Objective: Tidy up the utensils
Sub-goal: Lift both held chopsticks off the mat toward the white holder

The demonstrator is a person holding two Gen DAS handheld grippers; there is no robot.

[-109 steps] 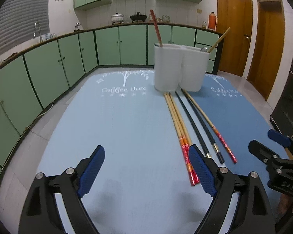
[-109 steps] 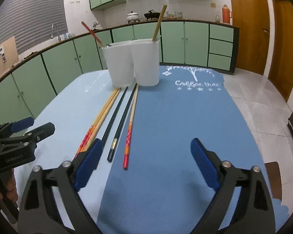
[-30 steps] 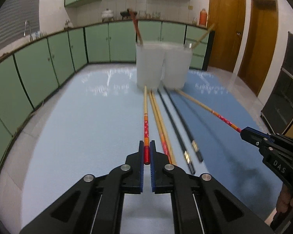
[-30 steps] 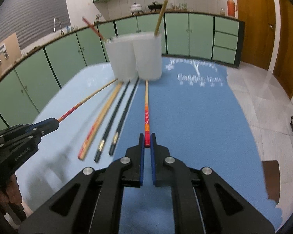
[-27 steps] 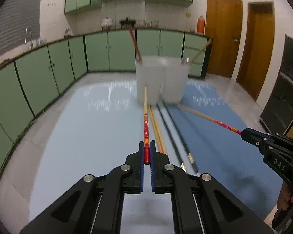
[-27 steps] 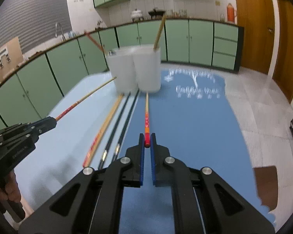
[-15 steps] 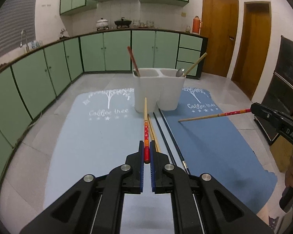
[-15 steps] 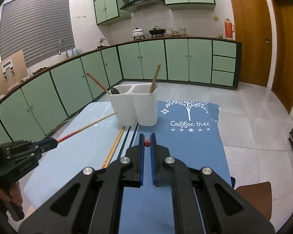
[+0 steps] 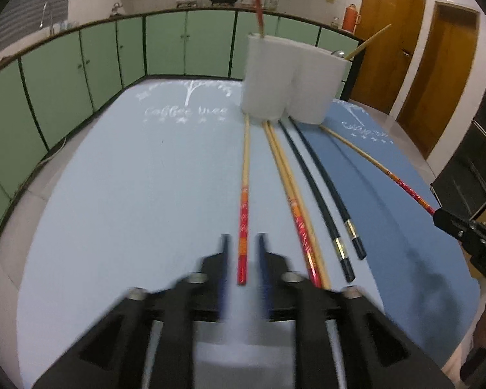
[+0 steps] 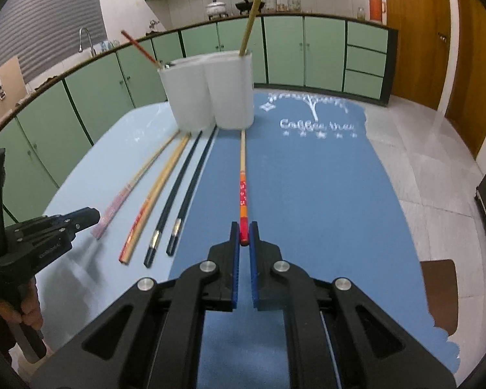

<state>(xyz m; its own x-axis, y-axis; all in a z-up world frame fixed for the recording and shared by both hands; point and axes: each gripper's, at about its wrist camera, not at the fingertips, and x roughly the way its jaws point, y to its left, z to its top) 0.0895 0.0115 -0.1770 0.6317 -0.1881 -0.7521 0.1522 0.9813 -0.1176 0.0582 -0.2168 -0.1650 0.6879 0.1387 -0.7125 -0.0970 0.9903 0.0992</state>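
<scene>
While your right tongs (image 10: 244, 227) are pinched shut on only the red end of one chopstick (image 10: 242, 175), its whole length hangs forward of the grip. I judge that it could pivot or slip, and its tip, now near the foot of the white holder (image 9: 275, 74), could catch the wall instead of clearing the rim.

Your left tongs (image 9: 243, 240) are blurred but stand a little apart. A second red-ended chopstick (image 9: 244, 201) lies between the fingers, with a gap on each side, so nothing is gripped. A skewed close could roll it into the bamboo pair (image 9: 299, 223) just beside it.

Six chopsticks run from the holder's foot toward the near edge of the surface (image 9: 129, 178): the two at your tongs, two bamboo, and two black (image 9: 327, 217). One two-compartment holder stands toward the far edge. A red stick (image 9: 257, 3) is in its left compartment and a wooden one (image 9: 369, 40) in its right.
</scene>
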